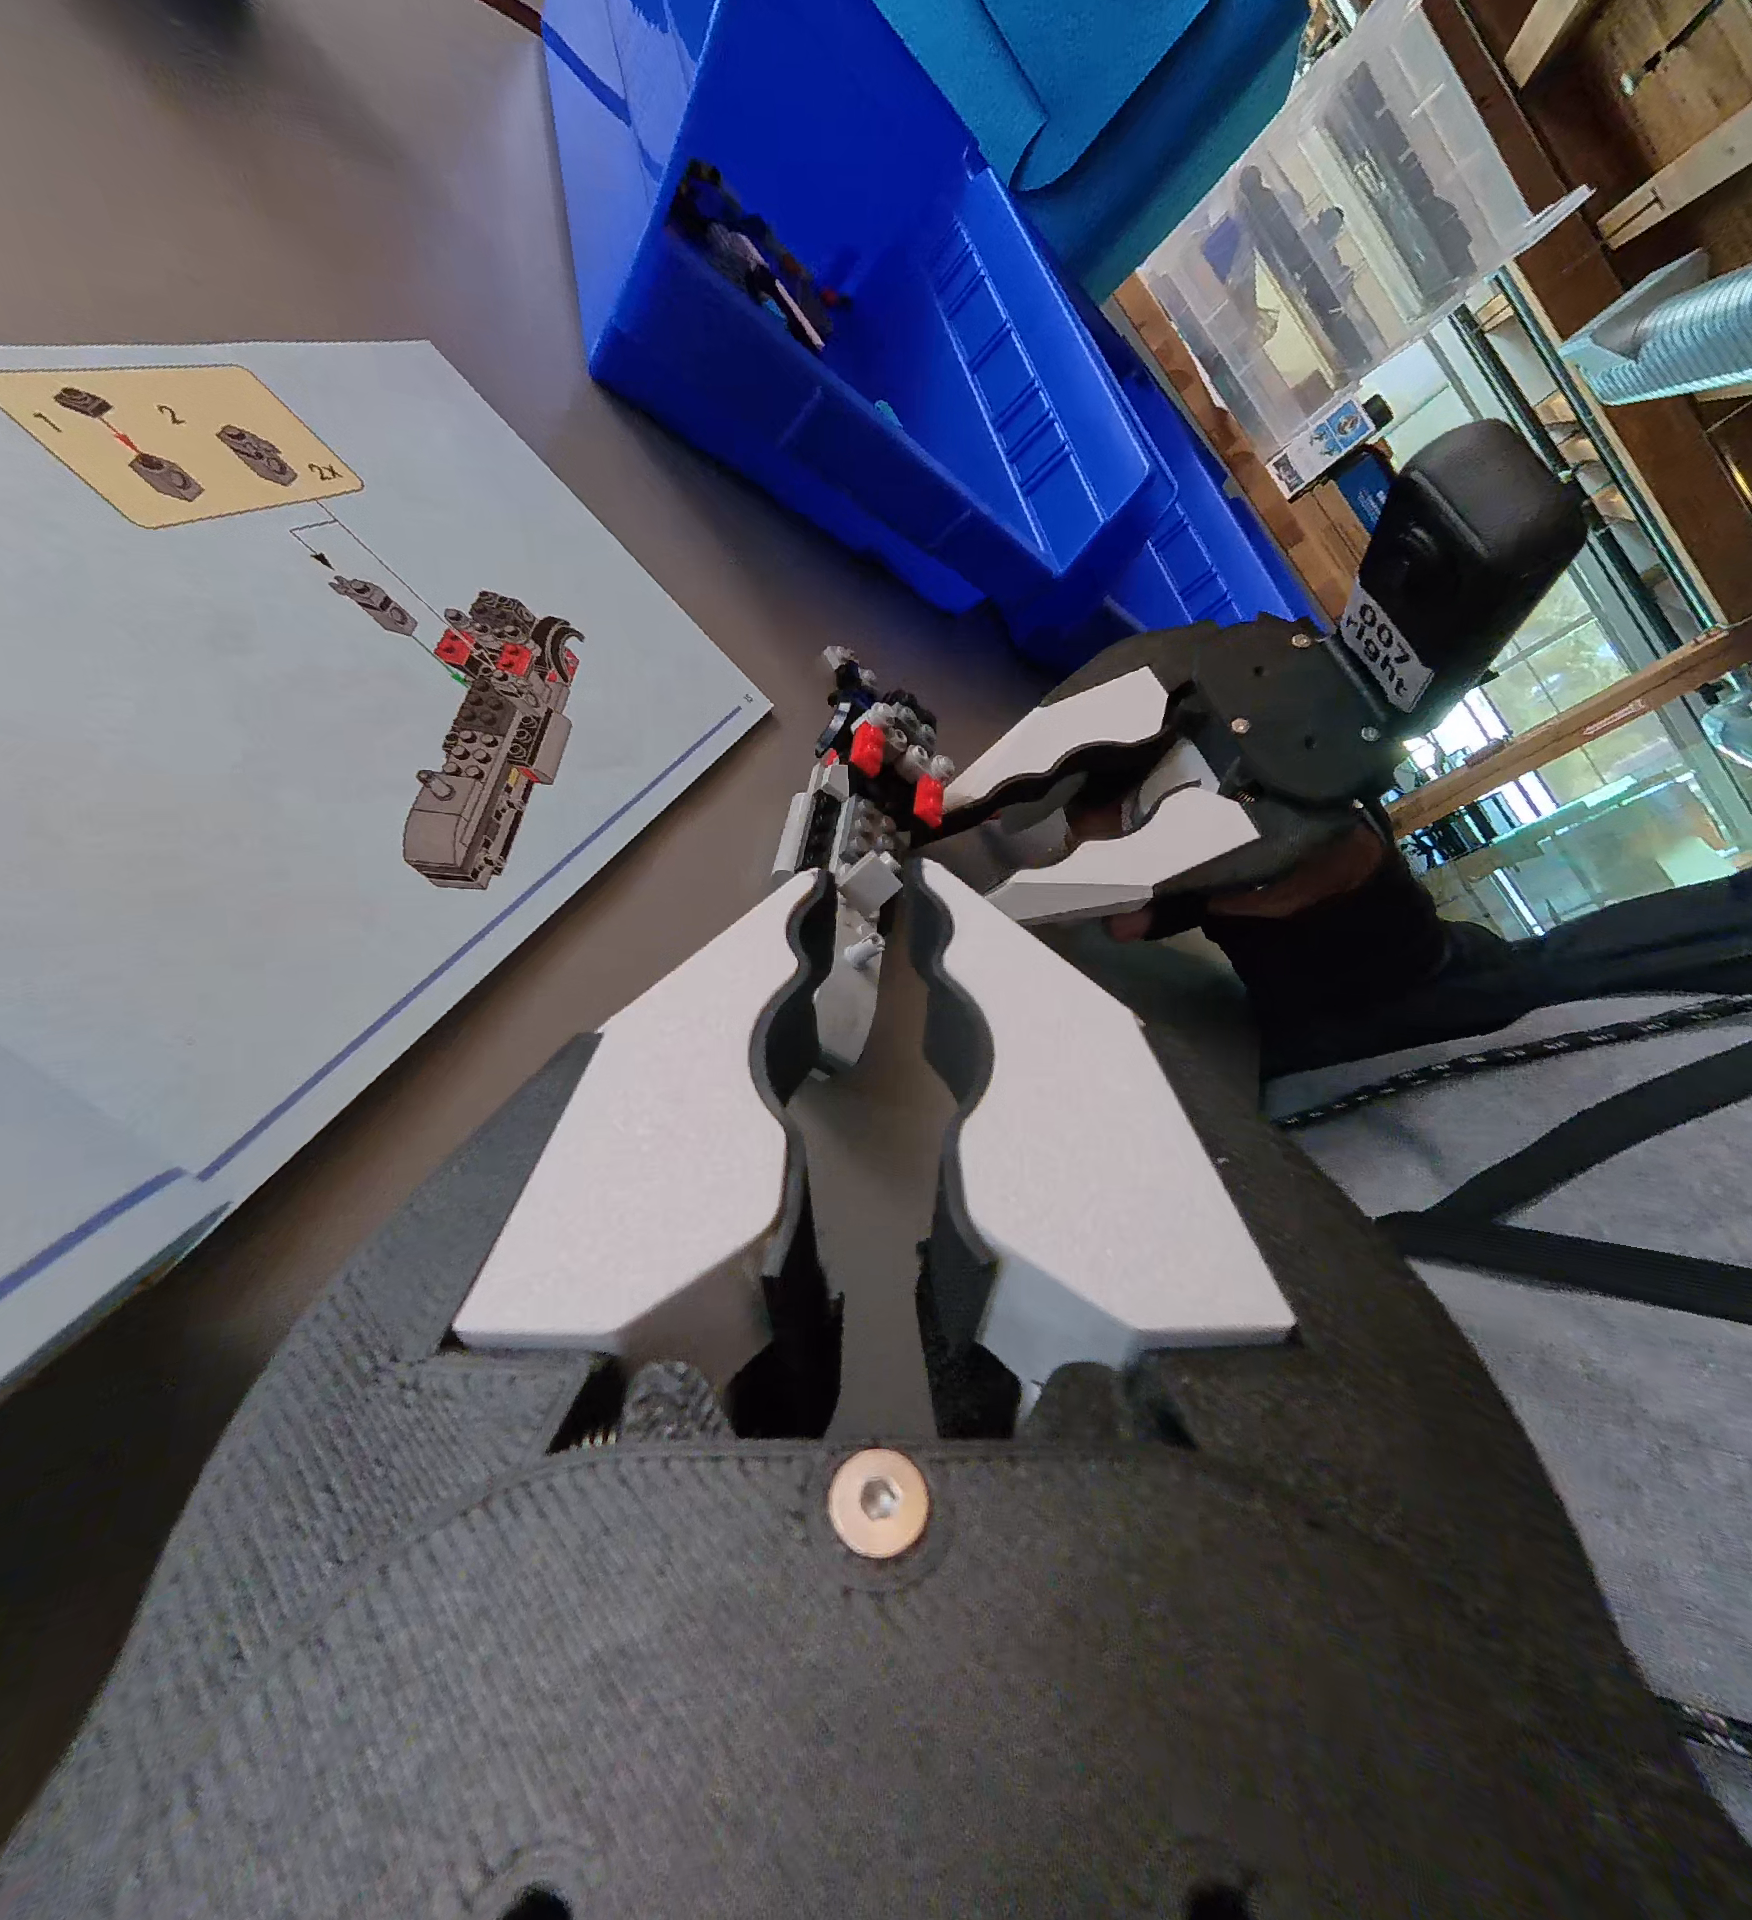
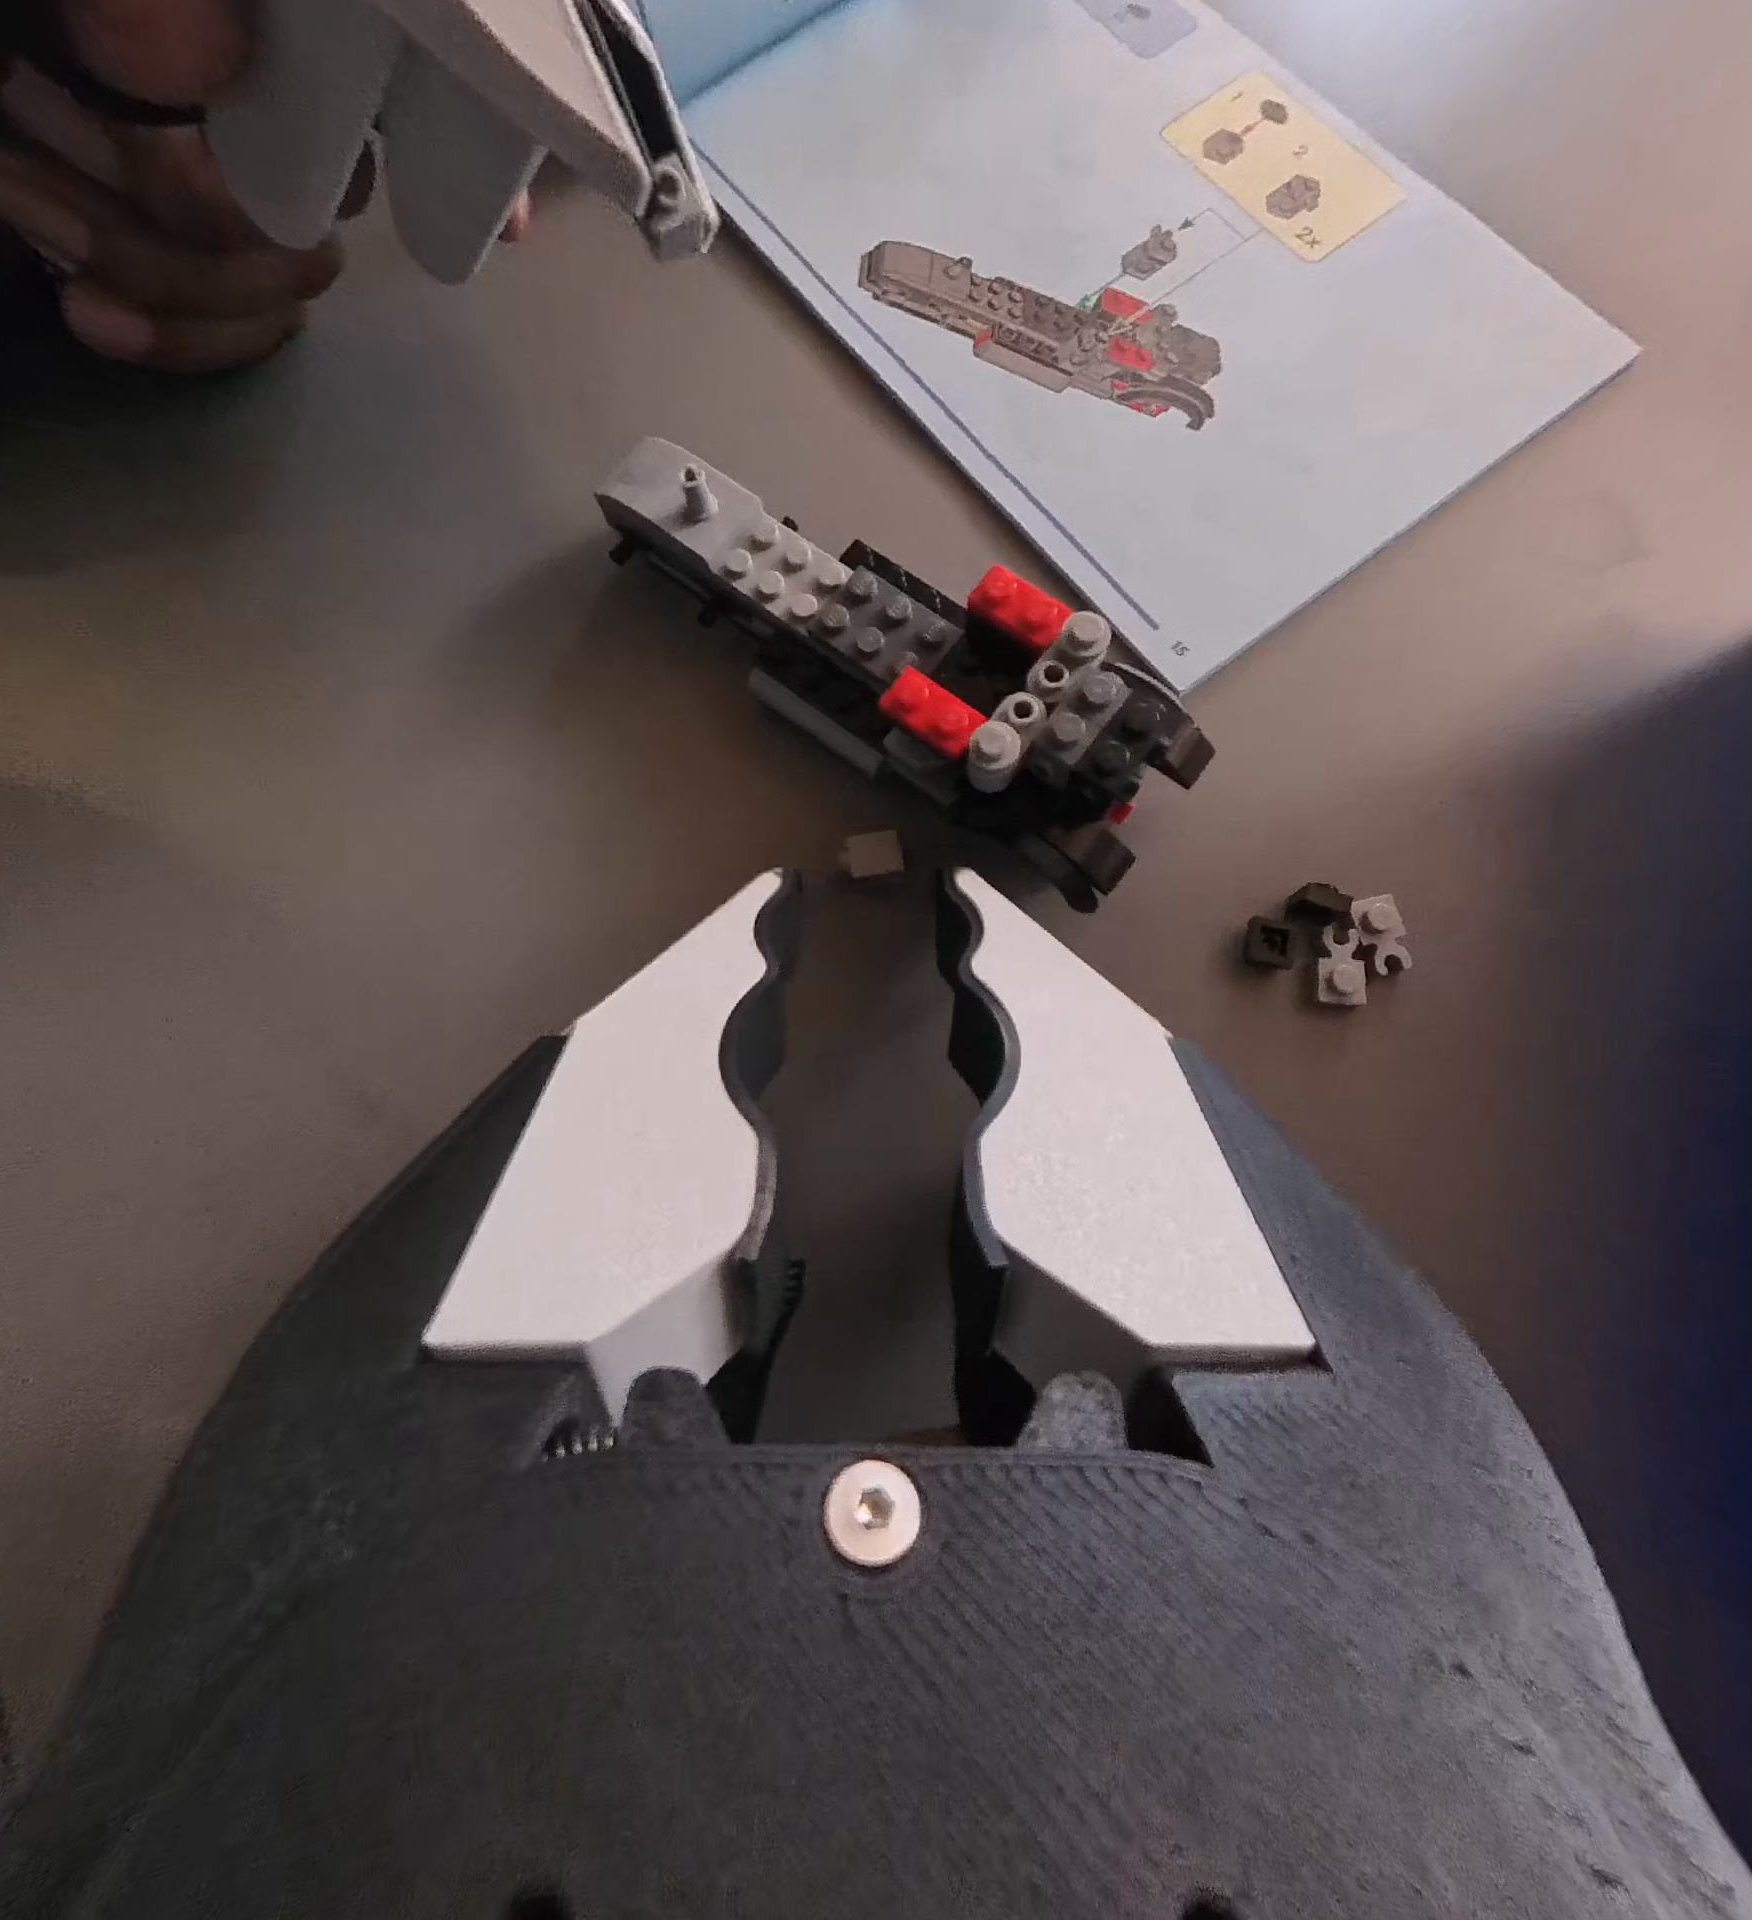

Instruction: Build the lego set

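The part-built lego model (image 2: 851,613), grey and black with two red bricks, lies on the brown table. In the left wrist view the model (image 1: 882,758) is just beyond and below my fingertips. My left gripper (image 1: 867,888) is shut on a small grey piece (image 2: 672,208) and holds it above the model's grey nose end. My right gripper (image 2: 867,894) is open and low over the table beside the model's rear. A small tan piece (image 2: 870,857), blurred, sits just past its tips and is not gripped.
The open instruction booklet (image 2: 1111,208) lies beyond the model. A small heap of loose grey and black pieces (image 2: 1334,945) lies to the right. A blue bin (image 1: 851,364) with parts stands at the back. A person's hand (image 2: 155,260) holds the left gripper. Left tips to right tips: about 10 centimeters.
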A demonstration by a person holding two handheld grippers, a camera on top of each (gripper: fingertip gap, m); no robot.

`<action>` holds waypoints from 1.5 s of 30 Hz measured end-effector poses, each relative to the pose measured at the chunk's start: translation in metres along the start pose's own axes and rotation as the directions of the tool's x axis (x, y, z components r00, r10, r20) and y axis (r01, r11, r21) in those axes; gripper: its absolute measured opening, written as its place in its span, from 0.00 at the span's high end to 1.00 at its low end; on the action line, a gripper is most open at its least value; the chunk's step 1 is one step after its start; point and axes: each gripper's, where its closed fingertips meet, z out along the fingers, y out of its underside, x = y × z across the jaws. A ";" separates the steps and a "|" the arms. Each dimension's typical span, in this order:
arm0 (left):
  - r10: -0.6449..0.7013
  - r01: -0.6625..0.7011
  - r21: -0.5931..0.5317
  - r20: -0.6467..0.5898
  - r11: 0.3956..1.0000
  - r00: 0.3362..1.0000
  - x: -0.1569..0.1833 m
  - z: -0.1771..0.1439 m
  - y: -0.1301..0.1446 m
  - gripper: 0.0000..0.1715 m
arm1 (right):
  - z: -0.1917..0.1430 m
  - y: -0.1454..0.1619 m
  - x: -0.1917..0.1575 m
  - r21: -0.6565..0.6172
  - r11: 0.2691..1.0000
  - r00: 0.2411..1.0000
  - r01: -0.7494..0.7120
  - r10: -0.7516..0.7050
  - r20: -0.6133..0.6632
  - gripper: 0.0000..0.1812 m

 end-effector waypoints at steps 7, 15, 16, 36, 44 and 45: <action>0.014 -0.014 0.002 0.017 1.000 1.000 -0.001 0.000 0.000 0.92 | 0.004 -0.005 -0.001 0.004 1.000 1.000 0.030 -0.030 0.004 0.92; 0.024 -0.024 0.005 0.032 1.000 0.999 -0.002 0.000 0.000 0.92 | -0.055 -0.057 0.006 0.407 0.787 0.868 -0.463 0.310 0.389 0.93; 0.024 -0.024 0.004 0.033 1.000 0.999 -0.002 0.000 0.000 0.92 | -0.060 -0.058 0.010 0.411 0.739 0.826 -0.534 0.350 0.443 0.93; 0.037 -0.036 -0.013 0.090 0.999 0.995 -0.007 0.002 0.003 0.93 | -0.042 0.007 0.051 0.155 0.964 0.965 -0.218 0.237 -0.116 0.93; 0.102 -0.097 -0.044 0.122 0.994 0.987 -0.003 0.009 0.008 0.92 | -0.033 0.027 0.056 0.014 0.991 0.974 -0.130 0.130 -0.186 0.92; 0.111 -0.106 -0.045 0.121 0.993 0.987 -0.001 0.010 0.009 0.92 | -0.033 0.026 0.056 0.016 0.992 0.975 -0.127 0.128 -0.180 0.92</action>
